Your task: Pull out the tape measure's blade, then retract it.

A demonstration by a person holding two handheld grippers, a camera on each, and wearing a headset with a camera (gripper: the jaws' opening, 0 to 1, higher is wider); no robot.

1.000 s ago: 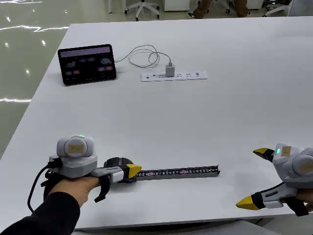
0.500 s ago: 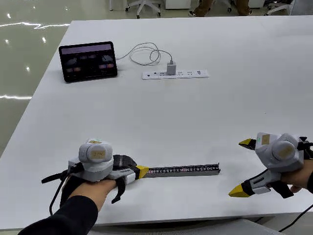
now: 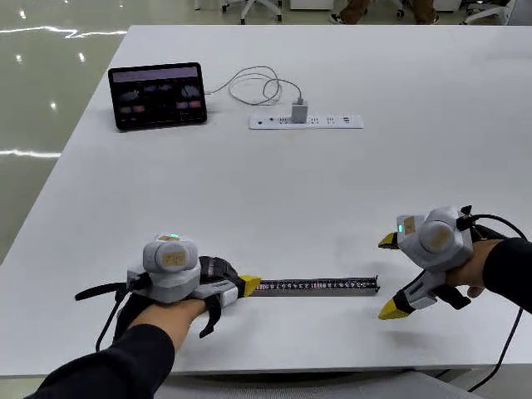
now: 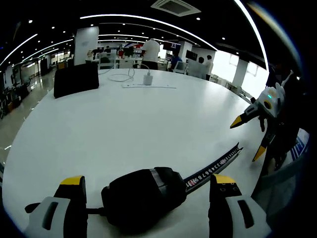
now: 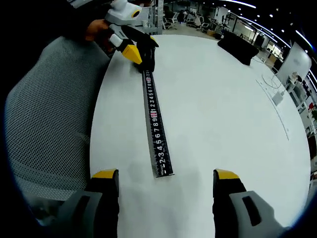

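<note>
Head view: the tape measure's black case (image 3: 218, 273) lies on the white bench (image 3: 332, 191) at about 7 o'clock. Its blade (image 3: 316, 288) is drawn out flat along the surface toward 3 o'clock. The blade is dark with light numerals. My left hand-held gripper (image 4: 147, 181) straddles the case, one yellow-tipped jaw on each side. In the left gripper view bare bench shows between each jaw tip and the case, so I cannot tell whether the jaws bear on it. My right hand-held gripper (image 3: 390, 276) sits just beside the blade's free end, on its 3 o'clock side. Its jaws are spread wide and hold nothing. In the right gripper view the blade end lies between the two tips and touches neither. From there the blade runs away toward 12 o'clock to the case and the left hand-held gripper. Far side of the bench: a tablet (image 3: 160, 95) stands at 11 o'clock with its screen lit. A white power strip (image 3: 316, 121) lies at 12 o'clock with a charger (image 3: 299, 110) plugged in. A looped white cable (image 3: 249, 87) lies between the charger and the tablet.
</note>
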